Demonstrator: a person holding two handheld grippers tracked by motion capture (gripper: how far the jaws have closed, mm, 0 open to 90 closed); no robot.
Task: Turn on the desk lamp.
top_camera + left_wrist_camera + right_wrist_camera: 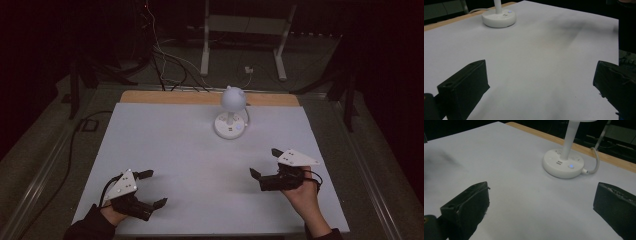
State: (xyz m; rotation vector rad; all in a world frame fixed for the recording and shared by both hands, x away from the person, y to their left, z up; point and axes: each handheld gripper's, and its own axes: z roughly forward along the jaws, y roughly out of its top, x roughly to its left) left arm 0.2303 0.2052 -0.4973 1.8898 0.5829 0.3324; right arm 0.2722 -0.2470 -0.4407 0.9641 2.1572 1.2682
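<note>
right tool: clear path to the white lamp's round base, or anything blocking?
Probably yes. The right tool is open, pointing across bare white tabletop toward the white desk lamp's round base. Nothing lies between them. The lamp's grey cable trails off the base's far side, out of the way.

Round white desk lamp: smooth glossy plastic. White table covering: matt, paper-like. Table edge strip: light wood.
</note>
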